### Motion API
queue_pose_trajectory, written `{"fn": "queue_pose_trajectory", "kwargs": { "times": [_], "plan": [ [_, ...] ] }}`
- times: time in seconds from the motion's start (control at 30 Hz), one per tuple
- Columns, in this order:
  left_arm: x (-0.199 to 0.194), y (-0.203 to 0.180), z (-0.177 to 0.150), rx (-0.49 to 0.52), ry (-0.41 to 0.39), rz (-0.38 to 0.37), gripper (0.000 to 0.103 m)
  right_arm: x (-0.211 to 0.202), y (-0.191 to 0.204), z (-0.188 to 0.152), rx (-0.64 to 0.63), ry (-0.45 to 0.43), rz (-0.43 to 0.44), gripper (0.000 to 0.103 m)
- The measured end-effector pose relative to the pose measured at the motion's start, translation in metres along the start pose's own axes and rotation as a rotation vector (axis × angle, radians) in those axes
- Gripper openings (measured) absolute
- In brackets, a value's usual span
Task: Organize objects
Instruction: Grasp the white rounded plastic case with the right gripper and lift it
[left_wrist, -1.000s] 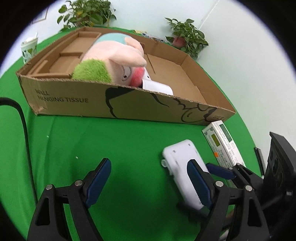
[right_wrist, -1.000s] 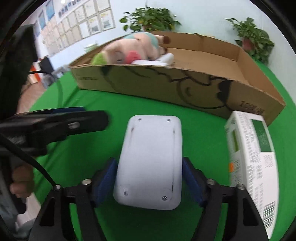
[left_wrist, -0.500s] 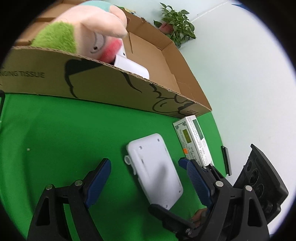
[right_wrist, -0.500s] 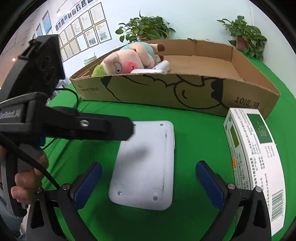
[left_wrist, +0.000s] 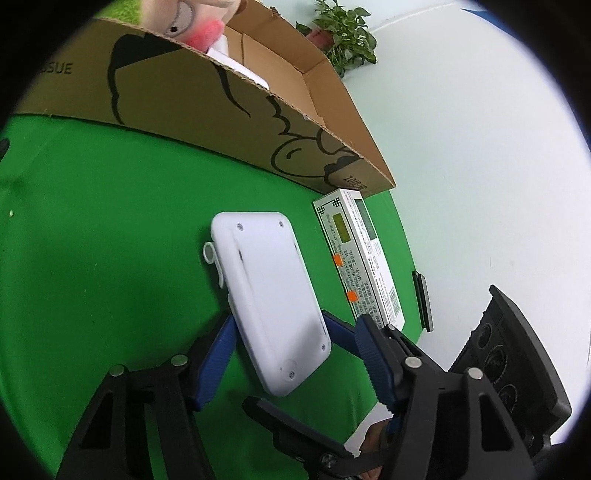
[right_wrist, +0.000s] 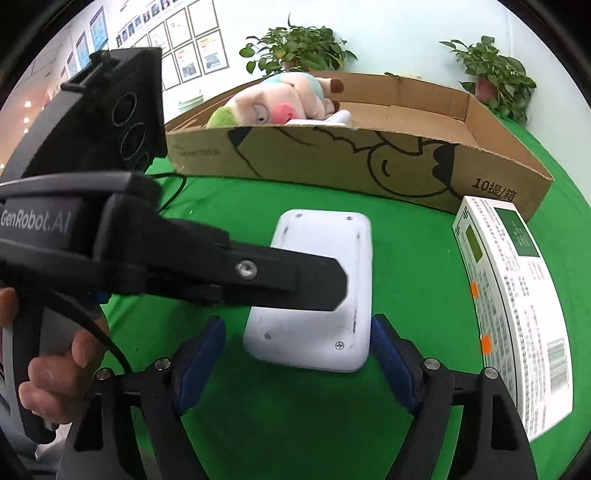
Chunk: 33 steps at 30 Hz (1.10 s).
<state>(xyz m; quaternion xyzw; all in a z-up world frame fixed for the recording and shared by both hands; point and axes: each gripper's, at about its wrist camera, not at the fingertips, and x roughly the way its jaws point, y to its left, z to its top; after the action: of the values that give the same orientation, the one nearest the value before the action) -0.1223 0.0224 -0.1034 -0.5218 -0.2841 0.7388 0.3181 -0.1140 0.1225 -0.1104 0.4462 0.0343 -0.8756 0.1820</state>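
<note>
The white device (left_wrist: 267, 306) lies flat on the green table (left_wrist: 110, 240), its near end between both sets of fingers. The left gripper (left_wrist: 291, 354) and right gripper (right_wrist: 295, 362) are both spread apart, neither clamping it. Beyond the fingertips there's a cardboard box (right_wrist: 369, 162) with a plush toy (right_wrist: 273, 99); a medicine box (right_wrist: 517, 306) lies right of them.

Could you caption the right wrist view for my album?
White plastic device on green cloth between open right gripper jaws, left gripper reaching in, brown cardboard box behind.
</note>
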Motion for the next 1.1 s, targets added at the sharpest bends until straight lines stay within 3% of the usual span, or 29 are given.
{"fn": "queue_pose_trajectory", "kwargs": {
  "times": [0.13,0.27,0.33,0.5,0.67,1.1],
  "plan": [
    [0.002,0.005,0.003,-0.033,0.002,0.002,0.045,0.009,-0.003,0.004,0.022,0.025,-0.031,0.074],
    [0.005,0.004,0.004,-0.033,-0.003,0.025,0.037,0.009,0.001,0.002,0.018,0.024,-0.062,0.073],
    [0.008,0.003,0.004,-0.031,0.004,0.048,0.028,0.007,0.000,0.001,0.028,0.015,-0.079,0.067],
    [0.005,-0.006,0.005,-0.017,-0.002,0.080,0.028,0.003,0.000,0.001,0.066,-0.004,-0.079,0.066],
    [-0.015,-0.034,0.010,0.046,-0.067,0.073,0.028,-0.027,0.006,0.007,0.052,-0.097,-0.097,0.066],
    [-0.061,-0.131,0.052,0.259,-0.206,0.080,0.028,-0.096,0.000,0.076,0.041,-0.340,-0.149,0.066]
  ]
}}
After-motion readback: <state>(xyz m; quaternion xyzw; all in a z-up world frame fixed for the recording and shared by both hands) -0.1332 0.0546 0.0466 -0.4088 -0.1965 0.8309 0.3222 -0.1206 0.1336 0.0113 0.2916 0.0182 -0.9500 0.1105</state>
